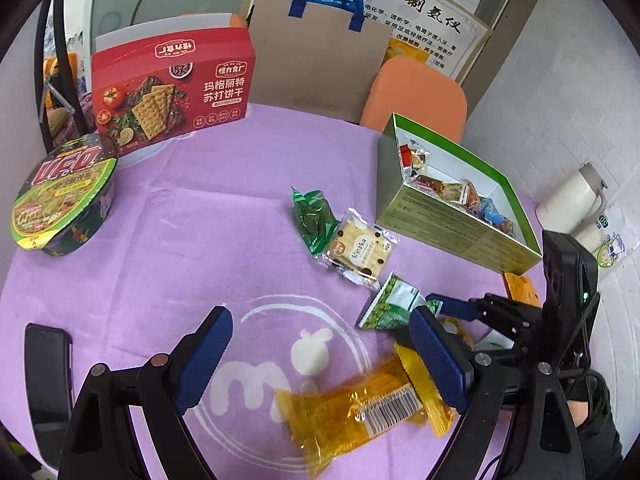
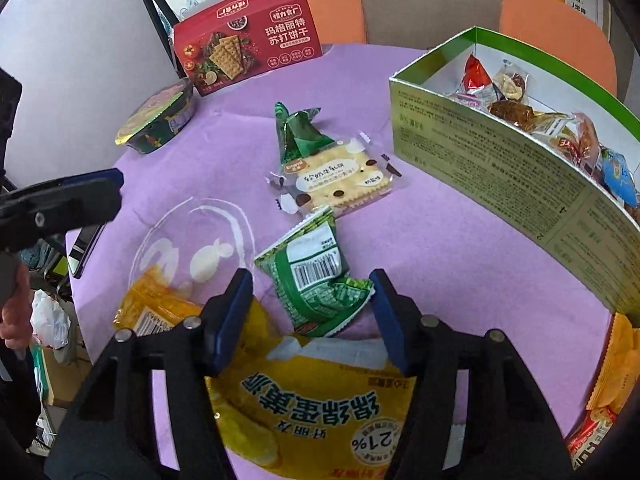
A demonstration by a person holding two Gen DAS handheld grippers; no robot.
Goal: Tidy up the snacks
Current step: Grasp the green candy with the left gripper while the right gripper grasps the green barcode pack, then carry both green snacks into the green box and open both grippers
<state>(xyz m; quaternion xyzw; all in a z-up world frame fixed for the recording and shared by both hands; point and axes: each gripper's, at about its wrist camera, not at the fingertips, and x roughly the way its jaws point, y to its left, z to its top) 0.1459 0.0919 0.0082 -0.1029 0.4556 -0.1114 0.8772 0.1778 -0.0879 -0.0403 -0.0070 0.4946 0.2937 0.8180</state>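
My right gripper (image 2: 311, 280) stands over a green barcode packet (image 2: 316, 280), which lies between its jaws on the purple cloth; the pads do not press it. Under that gripper lies a large yellow packet (image 2: 312, 408). My left gripper (image 1: 320, 344) is open above a clear orange-yellow packet (image 1: 352, 412), nothing between its fingers. A cracker packet (image 1: 362, 246) and a dark green packet (image 1: 314, 216) lie mid-table. The open green box (image 2: 500, 176) at the right holds several wrapped snacks.
A red cracker box (image 1: 172, 84) and a UFO noodle bowl (image 1: 64, 196) stand at the far left. A dark phone (image 1: 46, 384) lies at the near left edge. Orange packets (image 2: 616, 364) lie beside the green box. Orange chairs (image 1: 416, 96) and a paper bag (image 1: 320, 64) stand behind the table.
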